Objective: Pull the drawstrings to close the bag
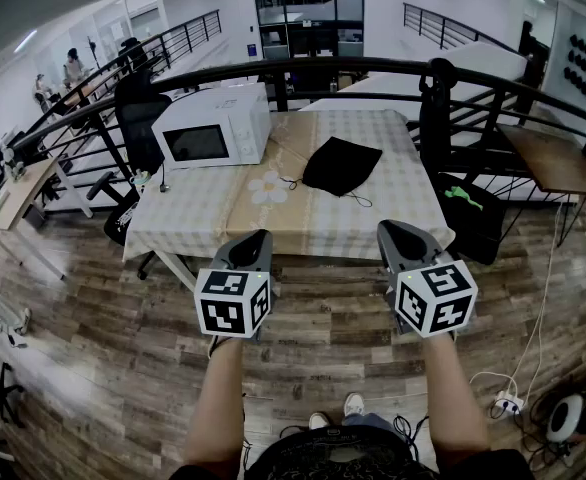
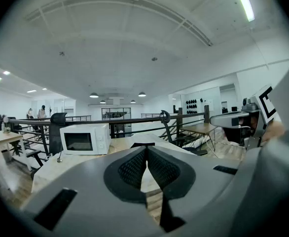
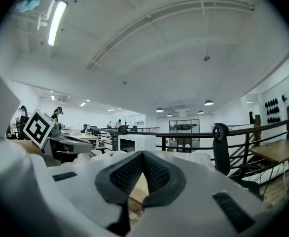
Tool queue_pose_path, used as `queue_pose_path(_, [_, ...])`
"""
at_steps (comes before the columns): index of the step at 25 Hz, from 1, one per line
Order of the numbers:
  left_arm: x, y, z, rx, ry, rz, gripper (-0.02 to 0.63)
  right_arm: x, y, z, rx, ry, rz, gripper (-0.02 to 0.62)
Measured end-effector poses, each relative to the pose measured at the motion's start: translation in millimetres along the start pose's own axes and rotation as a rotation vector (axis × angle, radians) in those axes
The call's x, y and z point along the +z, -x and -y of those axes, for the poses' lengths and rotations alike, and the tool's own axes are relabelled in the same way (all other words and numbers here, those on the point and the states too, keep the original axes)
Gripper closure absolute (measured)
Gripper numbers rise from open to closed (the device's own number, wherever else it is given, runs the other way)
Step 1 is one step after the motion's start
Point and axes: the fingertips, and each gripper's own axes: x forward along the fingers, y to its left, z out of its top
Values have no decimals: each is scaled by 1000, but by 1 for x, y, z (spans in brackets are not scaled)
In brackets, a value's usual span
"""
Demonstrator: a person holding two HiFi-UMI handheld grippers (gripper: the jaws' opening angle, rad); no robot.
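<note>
The task had not yet begun in earnest: this looked like the approach step, with the person standing back from the near edge of the table [image 1: 403, 183] and both tools held up short of it, touching nothing. The left gripper [image 1: 258, 238] had its jaws pressed together with nothing between them, and the right gripper [image 1: 388, 228] was likewise closed and empty; each gripper view showed only bare tabletop beyond the meeting pads. The bag [image 1: 341, 164], black and lying flat, sat about the middle of the table, a little toward its right edge and well apart from both tools. Thin drawstrings [image 1: 358, 200] trailed from it, 1 toward the left and 1 toward the near edge on its right. By my judgement, the next move called for stepping in, opening both claws, and bringing 1 to each cord end, a fine pinch since the cords lay slack and flat on the cloth; the pull would then have to go outward in opposite directions so the mouth cinched instead of the bag sliding. Counted: 1 bag, 2 visible cord ends, 2 grippers, 1 table, and 1 white microwave [image 1: 213, 128] at the far left corner.
</note>
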Motion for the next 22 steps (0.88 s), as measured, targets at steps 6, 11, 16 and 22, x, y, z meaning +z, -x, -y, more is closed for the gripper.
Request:
queue_pose_path(6, [0, 0, -2, -8, -7, 4, 574, 1, 2, -3, -13, -30, 16, 574])
queue_pose_path(11, [0, -1, -4, -9, -7, 18, 575, -2, 5, -1, -36, -31, 11, 572])
queue_pose_path(16, [-3, -3, -3, -12, 2, 28, 574, -6, 6, -4, -38, -26, -4, 572])
queue_pose_path(22, [-8, -12, -4, -29, 6, 18, 571, -9, 0, -3, -43, -21, -6, 565])
